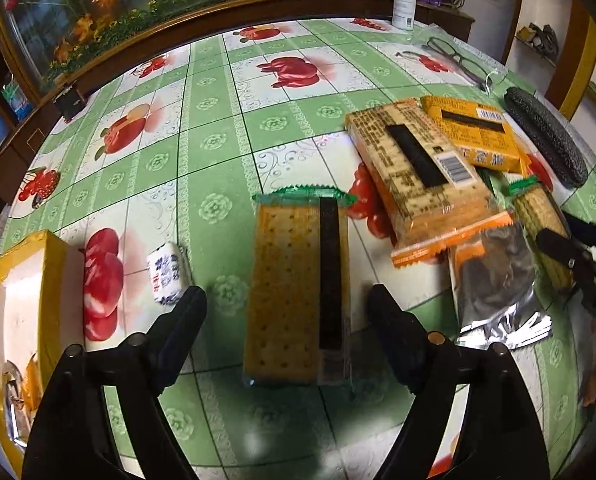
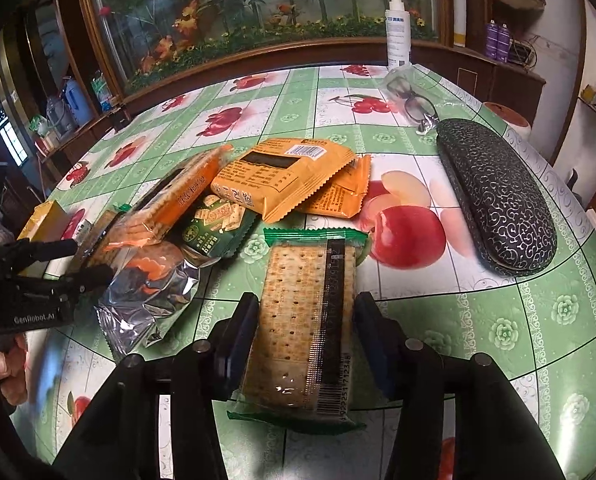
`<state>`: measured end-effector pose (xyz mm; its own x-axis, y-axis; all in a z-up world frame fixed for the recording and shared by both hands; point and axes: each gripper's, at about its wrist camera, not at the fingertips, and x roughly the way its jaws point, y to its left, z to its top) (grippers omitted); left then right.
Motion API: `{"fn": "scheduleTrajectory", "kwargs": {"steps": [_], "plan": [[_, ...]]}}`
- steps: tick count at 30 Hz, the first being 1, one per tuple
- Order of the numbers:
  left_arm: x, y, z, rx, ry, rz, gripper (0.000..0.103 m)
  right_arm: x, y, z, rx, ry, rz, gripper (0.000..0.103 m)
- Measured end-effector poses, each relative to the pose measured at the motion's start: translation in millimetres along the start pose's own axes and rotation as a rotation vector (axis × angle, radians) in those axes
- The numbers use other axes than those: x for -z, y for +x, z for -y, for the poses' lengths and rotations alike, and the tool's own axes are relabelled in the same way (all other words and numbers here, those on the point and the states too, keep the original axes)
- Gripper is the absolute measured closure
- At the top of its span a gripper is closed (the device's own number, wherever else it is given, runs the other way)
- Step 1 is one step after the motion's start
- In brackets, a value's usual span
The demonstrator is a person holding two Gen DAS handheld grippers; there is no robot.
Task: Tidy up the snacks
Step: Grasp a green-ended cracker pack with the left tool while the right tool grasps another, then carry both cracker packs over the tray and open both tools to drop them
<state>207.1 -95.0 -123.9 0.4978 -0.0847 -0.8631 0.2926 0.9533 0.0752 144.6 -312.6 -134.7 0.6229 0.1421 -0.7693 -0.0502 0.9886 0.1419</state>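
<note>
In the left wrist view my left gripper point(image 1: 285, 316) stands open. A green-ended cracker packet point(image 1: 293, 292) lies flat on the tablecloth between its fingers, and the pads are clear of both its sides. In the right wrist view my right gripper point(image 2: 306, 320) is shut on a second green-ended cracker packet point(image 2: 306, 320), pads pressing its long edges. More snacks are piled between the two grippers: an orange-striped cracker pack point(image 1: 418, 176), a yellow-orange packet point(image 2: 281, 172), a dark green packet point(image 2: 213, 224) and a foil bag point(image 2: 149, 292). The left gripper point(image 2: 73, 264) also shows at the far left, beside the pile.
A yellow box point(image 1: 25, 280) stands at the table's left edge, with a small blue-and-white wrapped sweet point(image 1: 167, 276) next to it. A black patterned glasses case point(image 2: 498, 196), bagged glasses point(image 2: 410, 100) and a white spray bottle point(image 2: 398, 28) lie to the right and back. A framed panel point(image 2: 257, 12) closes the far side.
</note>
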Motion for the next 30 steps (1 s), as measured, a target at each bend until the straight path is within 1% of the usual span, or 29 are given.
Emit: {"fn": "scheduleTrajectory", "kwargs": {"steps": [1,2,3,4,5,9,14,18,21,26,30], "plan": [[-0.1,0.9,-2.0,0.011,-0.016,0.006,0.022,0.6,-0.1,0.3,0.000,0.000,0.001,0.053],[0.4,1.0,-4.9,0.031,-0.039,0.018,0.035,1.0,-0.9,1.2,-0.007,0.005,0.001,0.054],[1.3,-1.3,-7.4,0.051,-0.063,0.030,0.055,1.7,-2.4,2.4,-0.013,0.011,0.001,0.054],[2.4,-3.9,-8.7,0.039,-0.072,0.034,0.059,2.8,-3.9,3.8,-0.023,0.019,0.000,0.054],[4.2,-6.5,-7.9,0.023,-0.071,0.038,0.059,4.2,-5.9,5.4,-0.035,0.030,0.003,0.054],[22.6,-24.2,-10.4,0.014,-0.105,0.078,0.059,10.6,-21.5,11.5,-0.079,0.073,0.038,0.055],[48.7,-68.2,-20.2,0.001,-0.177,0.166,0.059,12.5,-47.6,1.8,-0.136,0.063,0.081,0.055],[69.9,-103.5,-23.1,-0.044,-0.205,0.225,0.059,10.5,-65.8,-20.7,-0.199,0.032,0.106,0.055],[84.4,-125.7,-28.8,-0.098,-0.229,0.265,0.059,9.1,-76.7,-42.8,-0.259,0.002,0.120,0.055],[101.0,-149.8,-46.6,-0.176,-0.268,0.294,0.059,10.7,-90.3,-79.9,-0.342,-0.060,0.130,0.055],[112.7,-162.6,-62.6,-0.220,-0.301,0.306,0.058,11.0,-95.6,-103.5,-0.398,-0.093,0.134,0.055]]}}
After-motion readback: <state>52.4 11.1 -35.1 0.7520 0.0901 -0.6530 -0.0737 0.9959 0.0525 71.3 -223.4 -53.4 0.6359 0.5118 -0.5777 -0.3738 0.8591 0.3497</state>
